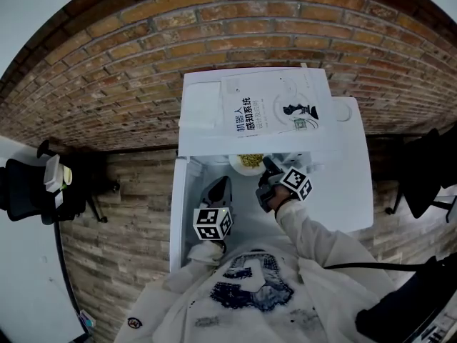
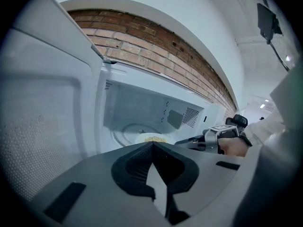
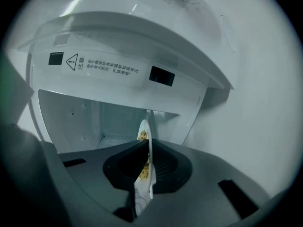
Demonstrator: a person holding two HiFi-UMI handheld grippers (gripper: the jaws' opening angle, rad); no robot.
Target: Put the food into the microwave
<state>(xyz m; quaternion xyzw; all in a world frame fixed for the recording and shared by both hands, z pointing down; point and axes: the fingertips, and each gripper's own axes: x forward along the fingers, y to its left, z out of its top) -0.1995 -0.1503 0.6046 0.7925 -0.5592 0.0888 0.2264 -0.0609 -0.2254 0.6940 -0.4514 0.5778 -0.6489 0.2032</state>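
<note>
While the right gripper is pinching the rim of the plate, I note the plate sits edge-on between its jaws, at the lower centre of the right gripper view.

Location: the plate is just inside the open microwave, at the centre of the head view, above the turntable. I cannot tell whether it rests on the glass or is carried clear of it.

Left gripper: jaws pressed together, nothing between them, held in front of the cavity beside the open door.

Handling assessment: the plate looks white, thin, stiff and smooth, so I judge it slippery under the pads and liable to chip if knocked against the cavity wall. The food is a small yellow heap of loose pieces; I judge it light but free to slide if the plate tips.

Grip point: the near rim, taken deep, clear of the food. Held at one edge only, the plate will want to droop on the far side.
</note>
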